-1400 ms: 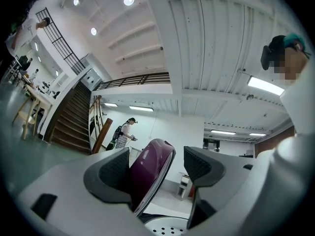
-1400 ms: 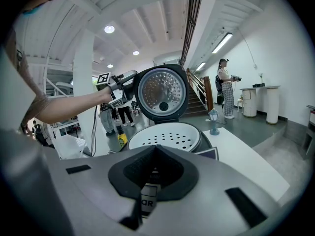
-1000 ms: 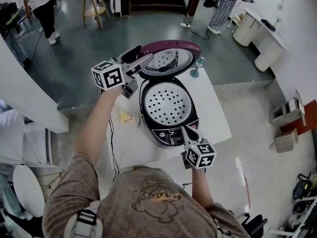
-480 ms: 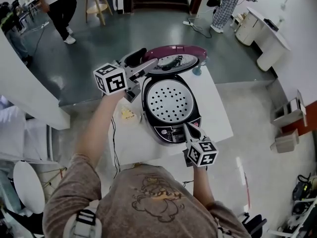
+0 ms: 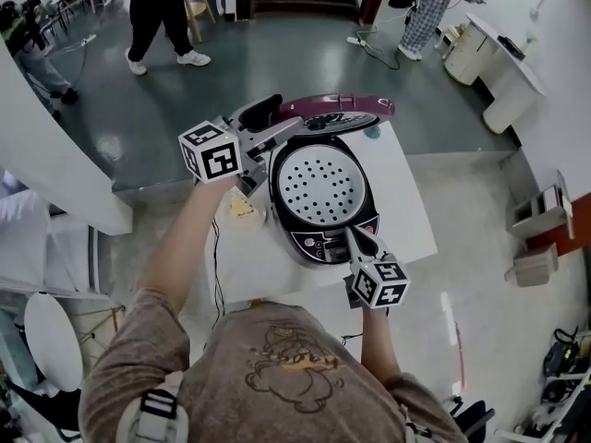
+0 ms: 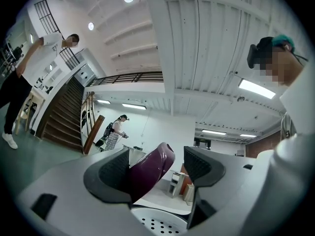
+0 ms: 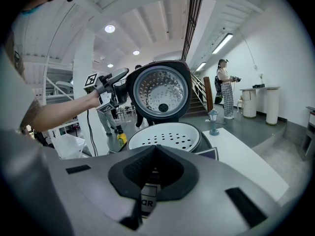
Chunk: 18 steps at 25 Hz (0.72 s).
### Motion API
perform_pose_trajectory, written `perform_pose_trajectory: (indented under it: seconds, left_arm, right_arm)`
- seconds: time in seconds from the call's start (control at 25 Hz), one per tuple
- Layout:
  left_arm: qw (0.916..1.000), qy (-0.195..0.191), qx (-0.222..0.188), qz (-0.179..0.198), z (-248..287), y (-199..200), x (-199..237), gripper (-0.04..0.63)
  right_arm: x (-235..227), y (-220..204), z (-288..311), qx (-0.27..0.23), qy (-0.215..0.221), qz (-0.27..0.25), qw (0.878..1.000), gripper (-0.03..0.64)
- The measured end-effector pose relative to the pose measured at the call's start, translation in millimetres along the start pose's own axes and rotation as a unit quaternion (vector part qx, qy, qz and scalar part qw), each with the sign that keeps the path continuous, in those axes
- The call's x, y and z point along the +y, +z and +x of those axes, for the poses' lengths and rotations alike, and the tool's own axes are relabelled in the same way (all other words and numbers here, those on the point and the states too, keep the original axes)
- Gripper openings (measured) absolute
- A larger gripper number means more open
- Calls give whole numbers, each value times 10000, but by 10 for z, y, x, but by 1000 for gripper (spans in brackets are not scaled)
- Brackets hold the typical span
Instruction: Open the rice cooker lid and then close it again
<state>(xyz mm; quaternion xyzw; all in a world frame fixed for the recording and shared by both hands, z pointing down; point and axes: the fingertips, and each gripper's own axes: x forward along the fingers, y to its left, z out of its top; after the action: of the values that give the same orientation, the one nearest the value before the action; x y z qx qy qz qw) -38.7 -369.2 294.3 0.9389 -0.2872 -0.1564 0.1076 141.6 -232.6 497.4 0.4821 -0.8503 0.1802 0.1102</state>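
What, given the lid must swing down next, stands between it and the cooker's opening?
Nothing visible blocks the opening. The raised lid has its edge between the left gripper's open jaws. The perforated tray sits inside the cooker. The shut right gripper is at the front control panel, perhaps near where the lid lands.

The lid point(image 5: 343, 110) of the black rice cooker point(image 5: 319, 240) is deep purple outside and dimpled silver inside; the tray point(image 5: 319, 181) in it is white, dotted with rows of round holes. The table point(image 5: 411, 212) is white, with a pale blue-green ornament point(image 5: 372, 132) at its far right corner and something yellow point(image 5: 241, 208) by its left edge. The left gripper point(image 6: 156, 168) and right gripper point(image 7: 155, 173) are grey with black pads point(image 6: 114, 173), their cubes point(image 5: 211, 152) white with black squares.
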Motion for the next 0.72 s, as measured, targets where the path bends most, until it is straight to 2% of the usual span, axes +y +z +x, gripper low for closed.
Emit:
perform_pose_trajectory:
  seconds: [0.72]
  left_arm:
    - [9997,-202,107,-21,-143,-240,-297,345]
  right_arm:
    - [-1,6,12,0,-15,-28,10000,2]
